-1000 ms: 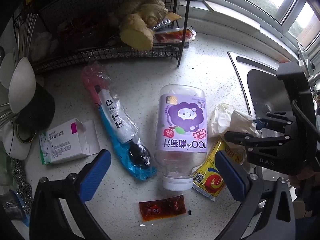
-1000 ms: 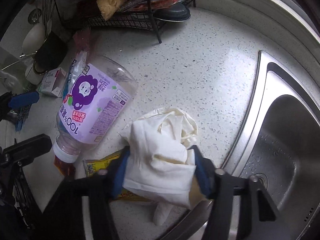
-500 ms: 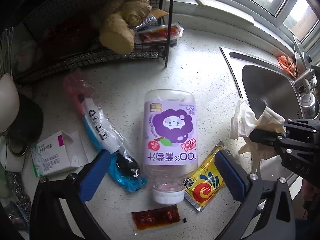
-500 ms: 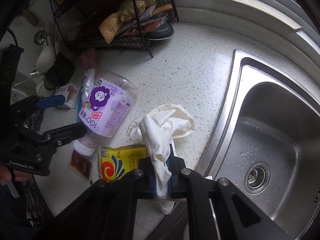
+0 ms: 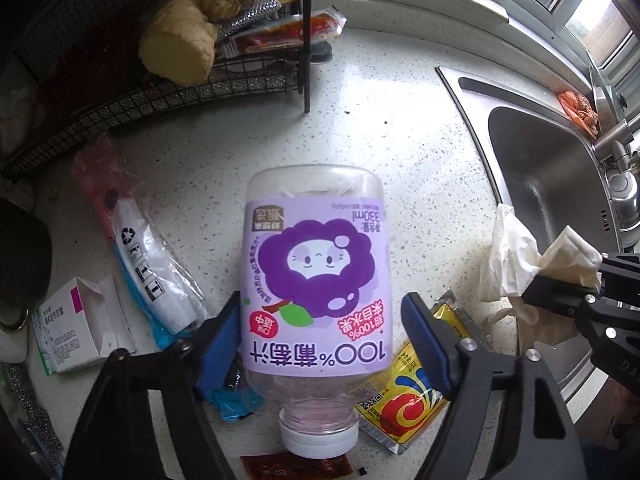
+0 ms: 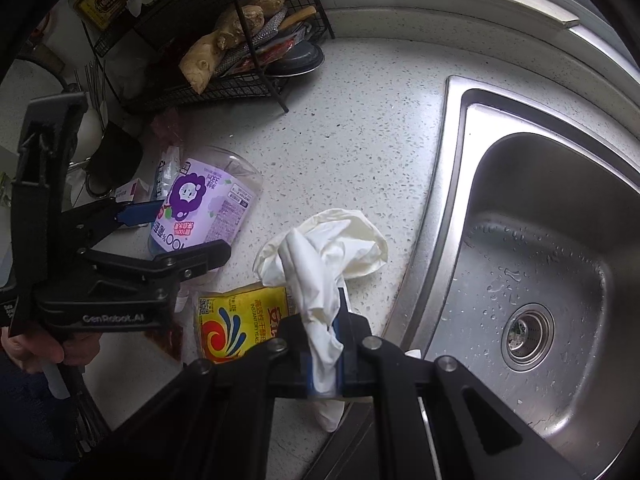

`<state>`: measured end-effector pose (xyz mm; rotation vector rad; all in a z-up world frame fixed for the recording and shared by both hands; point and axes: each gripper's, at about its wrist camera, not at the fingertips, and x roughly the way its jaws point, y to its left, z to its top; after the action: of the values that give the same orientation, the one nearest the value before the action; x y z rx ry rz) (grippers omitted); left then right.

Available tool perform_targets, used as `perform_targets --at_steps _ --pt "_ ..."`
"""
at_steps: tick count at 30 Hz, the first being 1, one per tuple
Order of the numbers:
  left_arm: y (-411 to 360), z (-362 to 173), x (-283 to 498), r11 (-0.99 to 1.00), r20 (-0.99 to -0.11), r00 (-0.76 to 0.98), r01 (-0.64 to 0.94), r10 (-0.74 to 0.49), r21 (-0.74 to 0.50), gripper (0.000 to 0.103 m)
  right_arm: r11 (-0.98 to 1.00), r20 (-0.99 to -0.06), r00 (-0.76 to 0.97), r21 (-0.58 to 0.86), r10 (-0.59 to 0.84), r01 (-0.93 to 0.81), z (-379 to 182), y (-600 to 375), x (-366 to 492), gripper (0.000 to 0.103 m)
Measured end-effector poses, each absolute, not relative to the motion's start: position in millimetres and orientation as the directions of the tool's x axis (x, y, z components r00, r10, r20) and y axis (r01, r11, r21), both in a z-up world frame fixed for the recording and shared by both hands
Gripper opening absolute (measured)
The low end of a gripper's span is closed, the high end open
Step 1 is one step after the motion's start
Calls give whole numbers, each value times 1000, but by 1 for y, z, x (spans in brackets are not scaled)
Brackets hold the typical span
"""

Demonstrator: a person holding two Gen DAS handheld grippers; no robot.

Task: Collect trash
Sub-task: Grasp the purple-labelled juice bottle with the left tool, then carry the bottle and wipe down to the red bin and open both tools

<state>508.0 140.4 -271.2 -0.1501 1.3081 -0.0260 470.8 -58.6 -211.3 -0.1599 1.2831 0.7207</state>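
Observation:
A clear juice bottle (image 5: 316, 272) with a purple label and white cap lies on the speckled counter. My left gripper (image 5: 322, 304) straddles its lower body and its jaws are closing. The left pad is at the bottle's side, and a narrow gap shows at the right pad. My right gripper (image 6: 324, 328) is shut on a crumpled white glove (image 6: 332, 240), which hangs just above the counter by the sink edge. A yellow sachet (image 5: 404, 400), a red sauce packet (image 5: 296, 468), a blue and white wrapper (image 5: 148, 276) and a pink bag (image 5: 100, 168) lie around the bottle (image 6: 200, 208).
A small white medicine box (image 5: 76, 328) sits at the left. A black wire rack (image 5: 120, 96) holding ginger (image 5: 180, 40) stands at the back. The steel sink (image 6: 452, 152) and its tap (image 5: 616, 160) fill the right. A hand (image 6: 32, 344) holds the left gripper (image 6: 196, 228).
My left gripper came down over the bottle and its jaws narrowed around it. The right gripper squeezed shut on the glove and lifted it toward the sink edge.

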Motion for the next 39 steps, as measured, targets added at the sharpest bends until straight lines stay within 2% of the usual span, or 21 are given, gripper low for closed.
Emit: perform_targets --at_steps 5,16,28,39 --pt "133 -267 503 992 -960 267 -65 -87 -108 66 775 -905 110 282 410 -566 -210 -62 464 7" --pt "80 -209 457 991 -932 343 -17 -121 -135 66 764 -869 177 288 462 -578 -170 -91 426 7" --pt "-9 -138 338 991 -879 459 28 -128 -129 66 752 -810 280 269 514 -602 -117 -180 319 6" --pt "-113 -126 239 989 -867 477 90 -146 -118 66 779 -781 358 248 513 -575 -104 -289 215 6"
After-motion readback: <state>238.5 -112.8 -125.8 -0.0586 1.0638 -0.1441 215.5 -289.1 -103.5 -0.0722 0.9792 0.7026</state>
